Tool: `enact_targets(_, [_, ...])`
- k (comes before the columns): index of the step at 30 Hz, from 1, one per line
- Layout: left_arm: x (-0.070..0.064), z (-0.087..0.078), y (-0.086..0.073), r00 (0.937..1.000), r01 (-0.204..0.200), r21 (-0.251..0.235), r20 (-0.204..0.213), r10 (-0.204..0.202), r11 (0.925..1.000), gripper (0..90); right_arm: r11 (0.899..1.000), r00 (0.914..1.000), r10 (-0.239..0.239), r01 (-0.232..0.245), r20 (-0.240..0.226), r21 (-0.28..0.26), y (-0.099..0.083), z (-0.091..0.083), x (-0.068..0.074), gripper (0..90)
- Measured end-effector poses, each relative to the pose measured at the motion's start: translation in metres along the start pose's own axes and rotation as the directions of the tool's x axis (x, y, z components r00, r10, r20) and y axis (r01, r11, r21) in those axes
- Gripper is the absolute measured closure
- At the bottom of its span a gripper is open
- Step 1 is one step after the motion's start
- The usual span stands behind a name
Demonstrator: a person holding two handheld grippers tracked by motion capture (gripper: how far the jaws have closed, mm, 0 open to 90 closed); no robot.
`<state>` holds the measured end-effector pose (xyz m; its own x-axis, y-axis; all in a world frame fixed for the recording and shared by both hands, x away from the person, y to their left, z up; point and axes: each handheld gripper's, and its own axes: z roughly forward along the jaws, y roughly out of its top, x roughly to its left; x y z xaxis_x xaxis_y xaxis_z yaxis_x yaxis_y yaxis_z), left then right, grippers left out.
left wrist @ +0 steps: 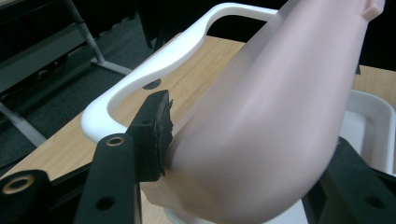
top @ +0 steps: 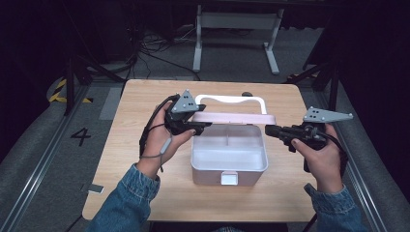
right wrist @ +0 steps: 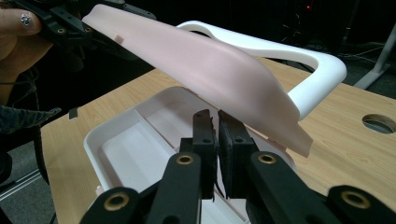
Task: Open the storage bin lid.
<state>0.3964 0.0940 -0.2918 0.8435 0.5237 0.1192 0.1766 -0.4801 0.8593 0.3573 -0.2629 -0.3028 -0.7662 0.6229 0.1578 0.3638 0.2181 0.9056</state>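
Observation:
A pale pink box [top: 227,171] stands in the middle of the wooden table [top: 145,193], open, with a divider inside. Its pink lid [top: 232,117] is raised at the back, with the white handle [top: 232,99] behind it. My left gripper [top: 205,124] is shut on the lid's left edge; in the left gripper view one pad [left wrist: 159,135] presses the lid [left wrist: 271,116]. My right gripper [top: 267,130] hovers at the box's right rear corner. In the right gripper view it [right wrist: 217,121] is shut with nothing seen between its jaws, just under the lid [right wrist: 210,65].
A round hole [right wrist: 378,122] is in the tabletop behind the box. A small grey tag [top: 95,189] lies at the table's front left edge. Beyond the table stands a white frame [top: 237,21] on the grey floor, with cables.

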Motion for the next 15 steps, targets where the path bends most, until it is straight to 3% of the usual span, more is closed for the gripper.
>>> enact_targets(8, [0.005,0.001,0.003,0.9998,0.016,-0.002,0.01,-0.016,0.9999,51.1,1.0,0.9999,0.005,-0.005,0.016,0.003,-0.002,-0.009,0.003,83.0])
enact_targets(15, [0.013,0.004,0.008,0.9997,0.019,0.006,0.018,-0.019,0.9998,53.4,1.0,0.9983,0.013,-0.013,0.058,0.007,-0.008,-0.025,-0.001,77.2])
